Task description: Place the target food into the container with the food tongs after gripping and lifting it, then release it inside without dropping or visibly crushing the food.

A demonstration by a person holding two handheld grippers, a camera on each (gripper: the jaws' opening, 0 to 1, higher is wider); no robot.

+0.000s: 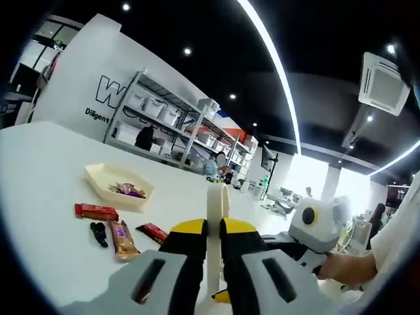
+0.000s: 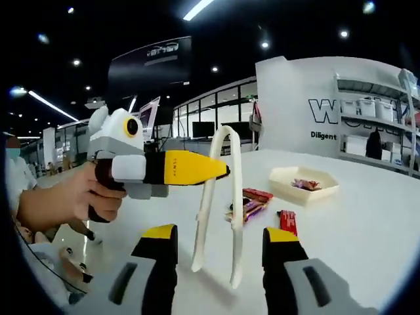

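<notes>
Left gripper view: your left tool (image 1: 214, 239) is clamped on the tongs (image 1: 216, 203); the snack bars (image 1: 96, 211) lie beside the tray (image 1: 118, 187) on the desk (image 1: 39, 197).

Right gripper view: your right tool (image 2: 220, 252) gapes wide around the tongs (image 2: 220, 197); close it gently on both arms.

Lighting: my workspace is bright and even, lit from above by a long ceiling light strip (image 1: 275, 65) and small recessed spots on a dark ceiling. Glare: the far windows (image 1: 308, 174) blow out white. Shadows: soft and faint on the white table (image 1: 39, 197). Distortion: strong fisheye bending at the edges. Focus: background shelving (image 1: 164, 125) slightly soft.
</notes>
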